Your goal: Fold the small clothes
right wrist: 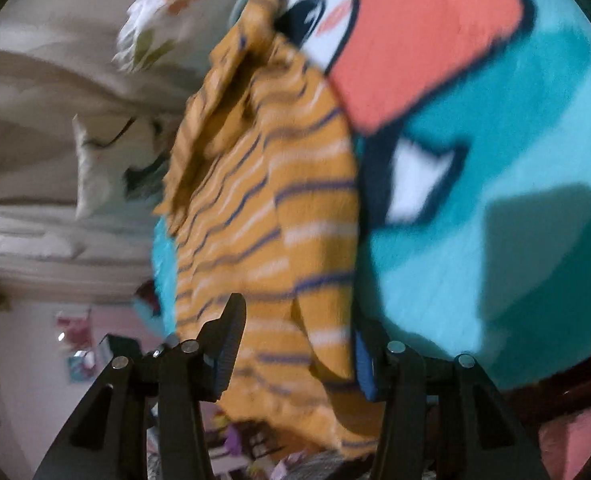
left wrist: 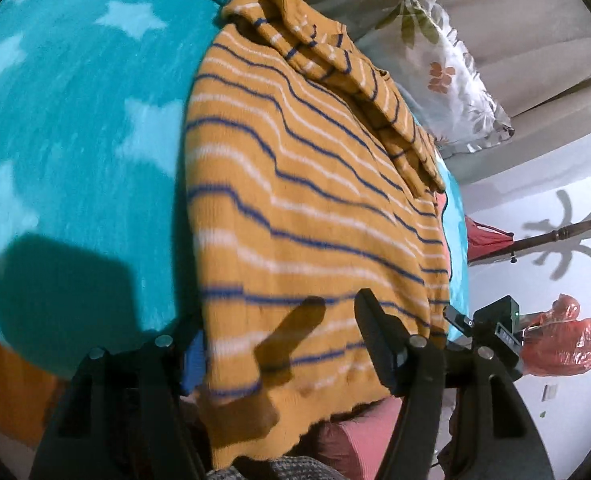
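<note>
– Sweater (left wrist: pixel 295 184) first: where does it lie?

– Flat on the teal blanket (left wrist: pixel 75 120), filling the middle of the left view. Its collar end is bunched at the top of the frame near the pillow (left wrist: pixel 451 72), and its hem hangs over the blanket's edge at the bottom, right at my fingers

– And your jaws?

– Both pairs stand apart. My left gripper (left wrist: pixel 283 332) has the hem between its fingers, one finger lying on top of the cloth and the other half hidden under its left edge. My right gripper (right wrist: pixel 299 328) also has cloth between its fingers. I see neither pair pinching; the right view is too blurred to be sure

– What could go wrong from here?

– Mostly the hem. With nothing clamped on it and part of it hanging free, I judge it could slide off toward the bottom of the frame and drag the body askew

– Anything else?

– If I close now, the left jaws may catch only one layer, or blanket pile along with the knit, so the fold would lift unevenly. The crumpled collar end could also get folded in as a lump. And if my two grips land at unequal spots, the stripes would skew and the fold would come out crooked
</note>
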`<state>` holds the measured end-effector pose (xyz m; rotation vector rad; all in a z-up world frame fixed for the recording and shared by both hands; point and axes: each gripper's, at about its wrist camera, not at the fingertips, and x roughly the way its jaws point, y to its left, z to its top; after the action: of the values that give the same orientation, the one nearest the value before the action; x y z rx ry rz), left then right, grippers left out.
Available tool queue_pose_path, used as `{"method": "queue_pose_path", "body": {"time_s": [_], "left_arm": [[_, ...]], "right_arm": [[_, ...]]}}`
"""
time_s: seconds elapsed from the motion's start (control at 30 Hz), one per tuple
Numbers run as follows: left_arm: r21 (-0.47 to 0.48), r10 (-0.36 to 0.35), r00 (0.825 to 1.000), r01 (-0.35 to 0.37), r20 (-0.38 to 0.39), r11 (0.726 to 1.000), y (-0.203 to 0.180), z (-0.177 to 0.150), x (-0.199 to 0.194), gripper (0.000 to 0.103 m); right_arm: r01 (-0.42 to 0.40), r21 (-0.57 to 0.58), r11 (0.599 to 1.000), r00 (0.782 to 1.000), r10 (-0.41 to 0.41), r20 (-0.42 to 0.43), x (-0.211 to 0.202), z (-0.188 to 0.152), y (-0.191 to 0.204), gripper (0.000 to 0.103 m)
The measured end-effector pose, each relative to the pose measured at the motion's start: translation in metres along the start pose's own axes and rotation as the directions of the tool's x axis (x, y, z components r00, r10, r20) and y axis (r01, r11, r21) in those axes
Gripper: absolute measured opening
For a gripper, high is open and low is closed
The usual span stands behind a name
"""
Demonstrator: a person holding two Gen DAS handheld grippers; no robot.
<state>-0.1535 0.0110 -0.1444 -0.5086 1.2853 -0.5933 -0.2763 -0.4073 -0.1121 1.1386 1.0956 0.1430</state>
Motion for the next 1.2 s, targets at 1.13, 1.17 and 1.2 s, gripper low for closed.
{"method": "queue_pose_path", "body": {"time_s": [1.13, 1.17, 1.2], "left_arm": [[-0.078, 0.138, 0.986, -0.13, 0.094, 0.988, -0.027, -0.007, -0.061, 0.009], [-0.07, 0.131, 0.986, -0.124, 0.105, 0.99, -0.033, 0.006, -0.063, 0.009], [-0.054, 0.122, 0.985, -0.116, 0.125, 0.992, -0.04, 0.026, -0.065, 0.009]], "right_arm": [[0.002, -0.14, 0.99, 0.999, -0.008, -0.042, -0.018, -0.045, 0.071, 0.008], [-0.006, -0.144, 0.989, 0.999, 0.002, -0.034, -0.019, -0.038, 0.077, 0.008], [-0.015, -0.148, 0.989, 1.0, 0.012, -0.022, -0.019, -0.026, 0.086, 0.008]]}}
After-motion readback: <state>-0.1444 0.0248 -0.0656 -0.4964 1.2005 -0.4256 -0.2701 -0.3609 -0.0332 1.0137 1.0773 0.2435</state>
